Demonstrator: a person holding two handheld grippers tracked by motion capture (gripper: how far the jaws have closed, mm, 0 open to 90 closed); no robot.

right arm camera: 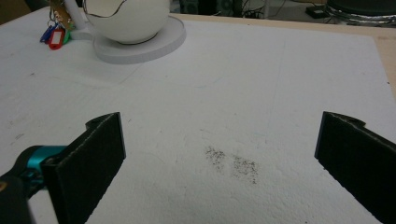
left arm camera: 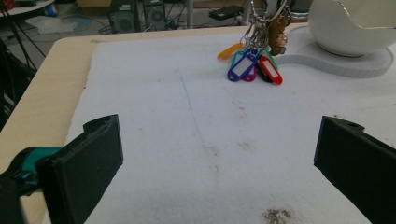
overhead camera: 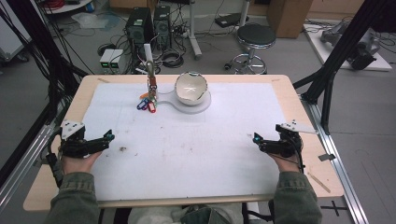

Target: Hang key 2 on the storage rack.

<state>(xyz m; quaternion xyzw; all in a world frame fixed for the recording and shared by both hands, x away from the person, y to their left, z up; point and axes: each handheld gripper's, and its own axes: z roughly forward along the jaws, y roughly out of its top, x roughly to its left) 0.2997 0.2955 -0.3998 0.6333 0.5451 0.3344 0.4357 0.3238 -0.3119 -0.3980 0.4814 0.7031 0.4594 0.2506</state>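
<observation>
A white bowl [overhead camera: 190,87] with a wavy rim sits on a white round base [overhead camera: 198,106] at the far middle of the table. Beside it a bunch of coloured key tags [overhead camera: 147,103] hangs from a small stand [overhead camera: 150,74] down to the mat. In the left gripper view the key tags [left arm camera: 252,65] and the bowl [left arm camera: 352,25] lie far ahead. The bowl [right arm camera: 126,18] is at the top left of the right gripper view. My left gripper [overhead camera: 108,138] rests open near the left edge. At the right edge my right gripper [overhead camera: 257,140] is open too, with nothing between its jaws.
A white foam mat [overhead camera: 187,140] covers most of the wooden table [overhead camera: 42,186] and carries a few dark smudges [overhead camera: 123,149]. Beyond the table stand computer towers [overhead camera: 149,25] and a black stool [overhead camera: 255,37]. Black frame posts [overhead camera: 336,60] rise at both sides.
</observation>
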